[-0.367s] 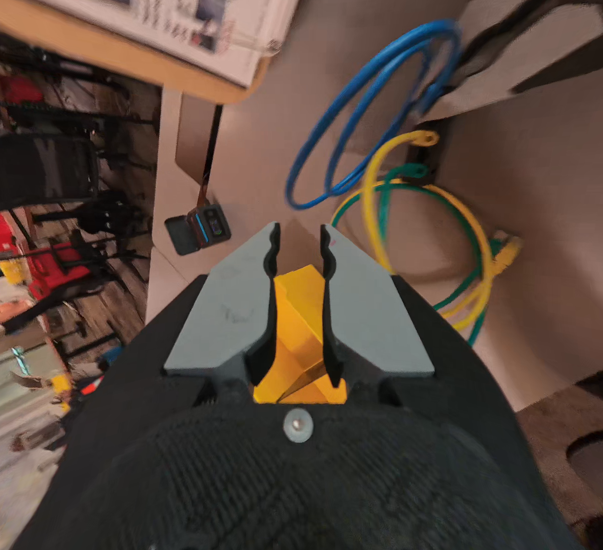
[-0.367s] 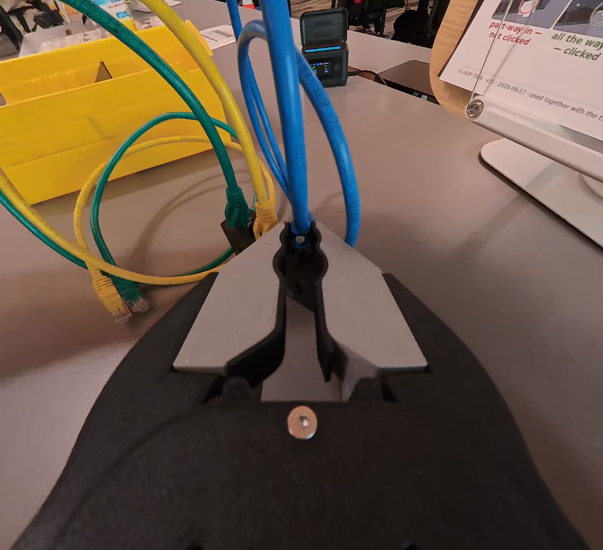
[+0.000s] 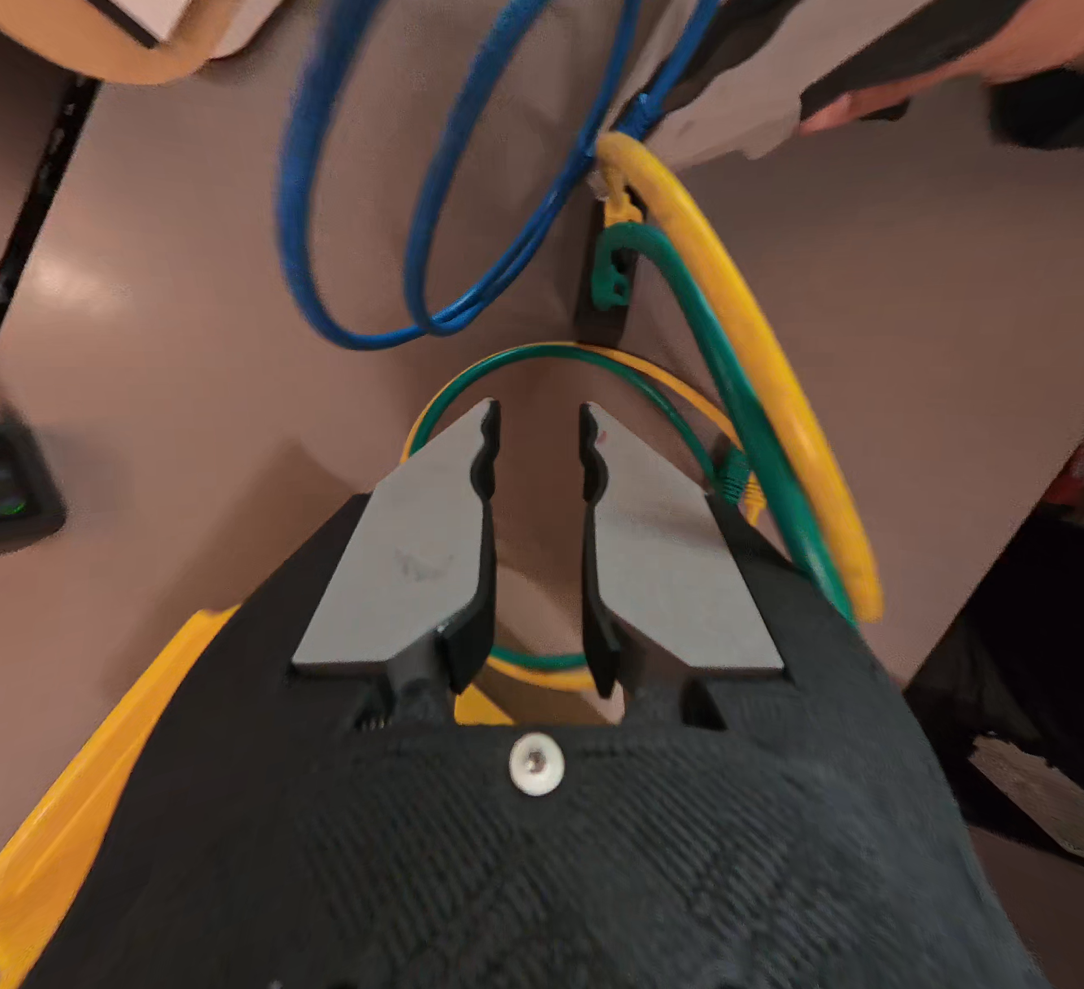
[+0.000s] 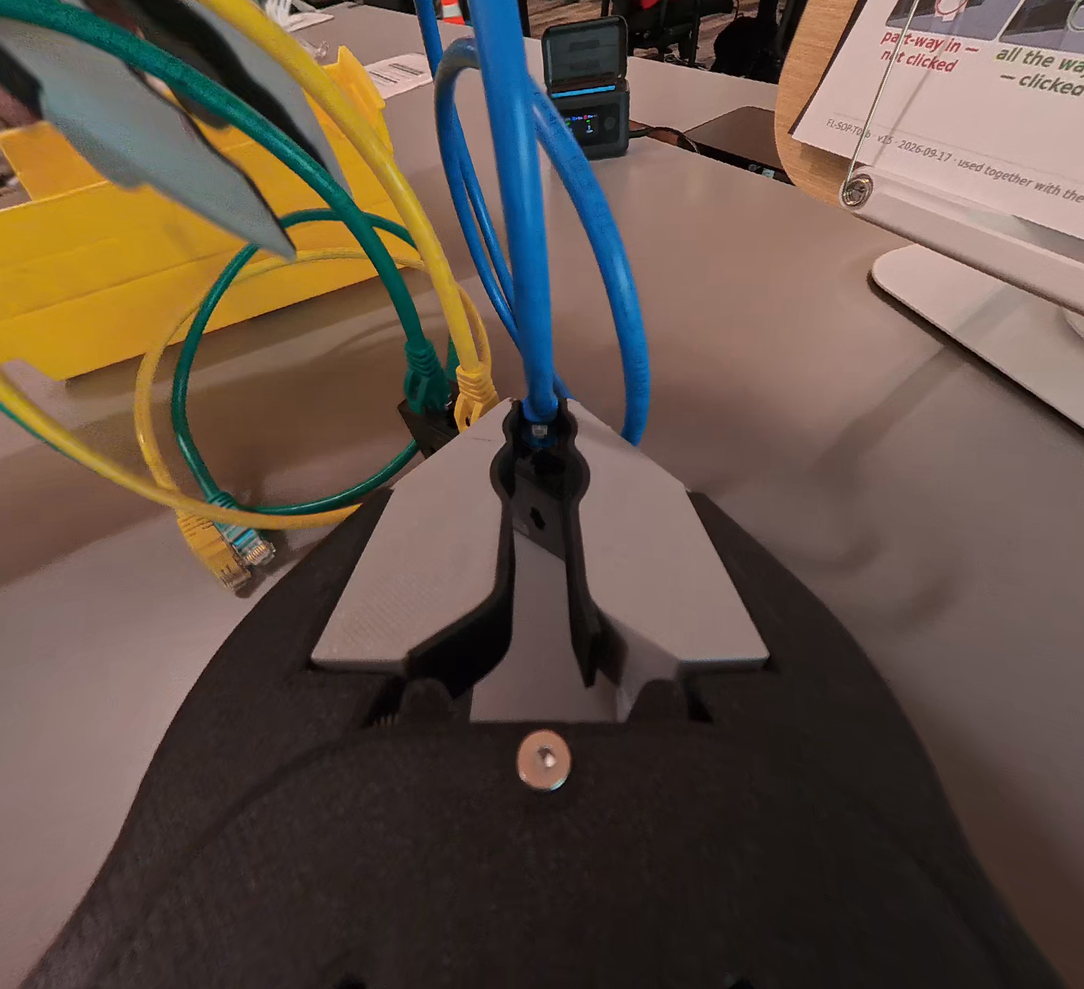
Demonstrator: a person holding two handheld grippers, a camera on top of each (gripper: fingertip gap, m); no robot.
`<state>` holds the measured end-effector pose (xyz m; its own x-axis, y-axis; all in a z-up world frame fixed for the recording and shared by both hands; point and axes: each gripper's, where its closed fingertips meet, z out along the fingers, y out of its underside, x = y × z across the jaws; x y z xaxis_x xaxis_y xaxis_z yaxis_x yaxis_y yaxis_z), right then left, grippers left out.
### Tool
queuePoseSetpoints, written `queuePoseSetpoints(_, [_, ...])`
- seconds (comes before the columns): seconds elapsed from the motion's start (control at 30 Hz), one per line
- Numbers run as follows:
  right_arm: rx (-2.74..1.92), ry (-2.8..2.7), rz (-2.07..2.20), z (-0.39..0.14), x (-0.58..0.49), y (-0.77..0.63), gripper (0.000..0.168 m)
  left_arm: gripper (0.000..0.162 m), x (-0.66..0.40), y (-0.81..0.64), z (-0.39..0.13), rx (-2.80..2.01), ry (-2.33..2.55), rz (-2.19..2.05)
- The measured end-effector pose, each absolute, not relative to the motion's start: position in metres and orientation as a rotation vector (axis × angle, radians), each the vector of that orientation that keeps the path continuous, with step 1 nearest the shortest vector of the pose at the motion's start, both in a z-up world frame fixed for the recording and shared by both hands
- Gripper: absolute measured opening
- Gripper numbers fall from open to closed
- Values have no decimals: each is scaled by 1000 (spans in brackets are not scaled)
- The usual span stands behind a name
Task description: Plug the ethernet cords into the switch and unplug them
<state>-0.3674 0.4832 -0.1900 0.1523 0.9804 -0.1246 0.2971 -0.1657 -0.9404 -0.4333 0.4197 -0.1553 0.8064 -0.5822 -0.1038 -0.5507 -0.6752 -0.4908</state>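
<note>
The black switch (image 3: 604, 310) lies on the grey table with a green plug (image 3: 610, 269) and a yellow plug (image 3: 616, 198) seated in it. My left gripper (image 3: 539, 421) is open and empty, hovering just short of the switch over the green and yellow cord loops. My right gripper (image 4: 538, 421) is shut on the blue cord's plug (image 4: 538, 427) at the switch (image 4: 428, 427), beside the yellow plug (image 4: 472, 392) and green plug (image 4: 422, 380). The blue cord (image 4: 504, 198) rises from it and loops. The left gripper's fingers (image 4: 146, 151) show at upper left.
A yellow bin (image 4: 176, 269) stands at the left, and the loose yellow and green plug ends (image 4: 229, 544) lie in front of it. A black device with a lit display (image 4: 586, 87) sits at the back. A sign on a white stand (image 4: 968, 286) is at the right. The left gripper's tips are roughly 11 cm from the right gripper's.
My left gripper has moved off the yellow bin toward the switch and cords, and its jaws have opened wider. My right gripper still holds the blue plug.
</note>
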Motion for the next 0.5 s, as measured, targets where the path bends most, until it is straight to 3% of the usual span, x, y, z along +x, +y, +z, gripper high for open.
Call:
queuePoseSetpoints(0.03, [-1612, -1255, 1060, -190, -367, 483, 9, 24, -428, 419, -164, -2466, 868, -101])
queuePoseSetpoints(0.5, [-1616, -1250, 1072, -190, -368, 485, 9, 36, -391, 449, -217, -2335, 851, -98])
